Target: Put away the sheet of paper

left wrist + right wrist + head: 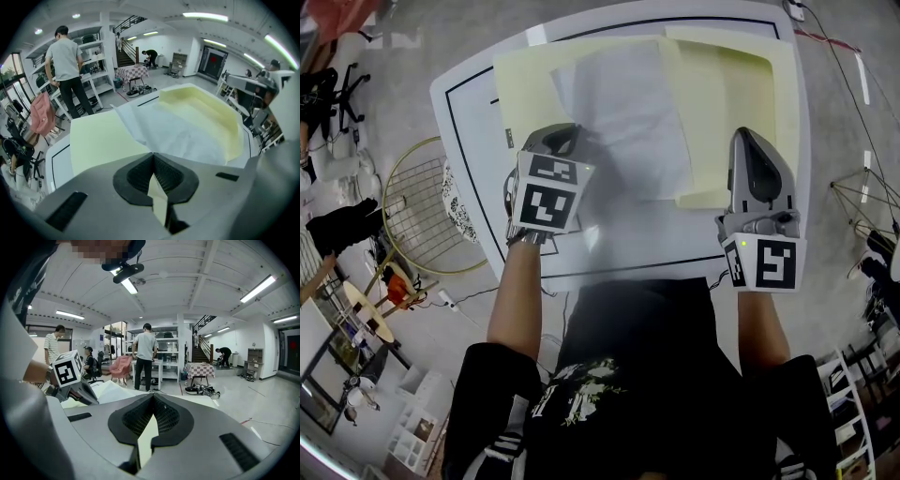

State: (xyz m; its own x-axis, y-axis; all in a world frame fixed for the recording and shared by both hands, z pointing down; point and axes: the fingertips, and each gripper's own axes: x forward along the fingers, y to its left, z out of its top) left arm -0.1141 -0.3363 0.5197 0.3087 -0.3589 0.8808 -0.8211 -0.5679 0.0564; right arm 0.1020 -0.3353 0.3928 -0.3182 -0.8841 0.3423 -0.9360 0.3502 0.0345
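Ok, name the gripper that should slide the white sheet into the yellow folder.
Left. The left gripper is shut on the white sheet at its edge over the yellow folder; the right gripper, shut and empty, points away from it.

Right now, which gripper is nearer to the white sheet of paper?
Left. The left gripper is at the near left edge of the sheet; the right gripper sits off to its right, over the yellow folder.

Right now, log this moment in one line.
left gripper: shut, at sheet edge | right gripper: shut, empty | sheet: on open yellow folder
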